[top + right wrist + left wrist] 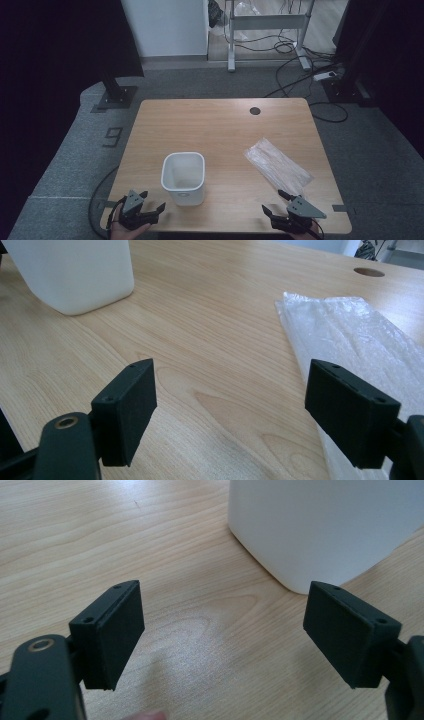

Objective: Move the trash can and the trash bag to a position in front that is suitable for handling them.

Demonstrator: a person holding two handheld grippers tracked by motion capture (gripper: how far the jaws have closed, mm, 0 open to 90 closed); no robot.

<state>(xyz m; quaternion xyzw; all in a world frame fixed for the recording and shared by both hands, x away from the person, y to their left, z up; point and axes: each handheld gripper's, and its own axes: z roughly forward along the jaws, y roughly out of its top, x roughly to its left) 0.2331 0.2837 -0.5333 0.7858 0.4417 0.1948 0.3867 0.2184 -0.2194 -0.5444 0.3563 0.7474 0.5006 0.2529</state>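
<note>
A small white bin (183,178) stands upright and looks empty near the front middle of the wooden table (210,125). To its right lies a flat clear plastic bag (277,166). My left gripper (152,200) rests at the front left edge, open, with nothing between its jaws; the left gripper view has the bin (320,525) close ahead on the right. At the front right edge, my right gripper (275,202) is open and empty too. In the right gripper view the bag (360,345) lies ahead on the right and the bin (75,270) at far left.
A round cable hole (255,110) sits near the table's far edge. Beyond the table are a white desk frame (265,22), loose cables (300,80) on the grey floor and a dark stand base (117,95) at left.
</note>
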